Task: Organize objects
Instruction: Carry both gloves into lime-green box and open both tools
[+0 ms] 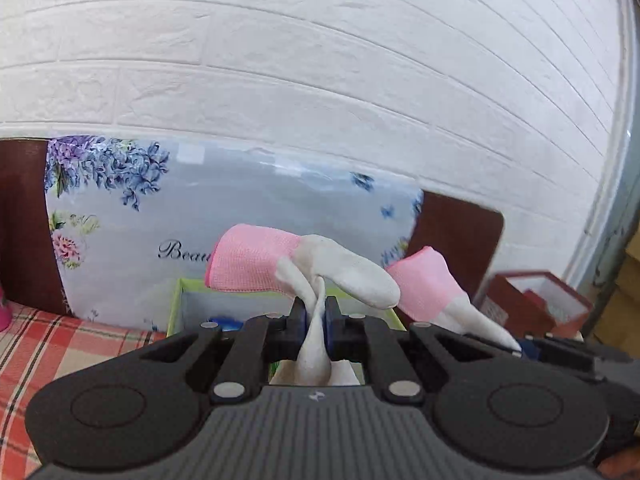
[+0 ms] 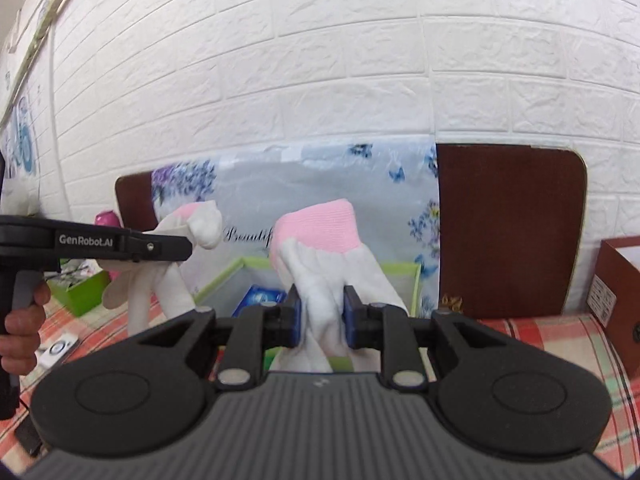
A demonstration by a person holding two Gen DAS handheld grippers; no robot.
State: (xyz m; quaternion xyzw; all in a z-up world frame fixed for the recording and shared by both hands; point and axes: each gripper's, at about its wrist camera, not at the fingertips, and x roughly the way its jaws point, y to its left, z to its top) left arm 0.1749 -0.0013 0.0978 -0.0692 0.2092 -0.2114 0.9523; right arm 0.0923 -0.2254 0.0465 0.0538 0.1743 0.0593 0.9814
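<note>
While raised: both tools [image 1: 316,312] [image 2: 322,314] gripping gloves [image 1: 320,268] [image 2: 320,256].

Plaid-covered surface [image 2: 560,340] with green box [image 2: 400,276], brown box [image 2: 624,276].

Two white work gloves with pink knit cuffs hang in the air above a green box: one glove [image 1: 308,264] pinched thin, cuff up; the other glove [image 2: 320,256] bunched, cuff up.
</note>
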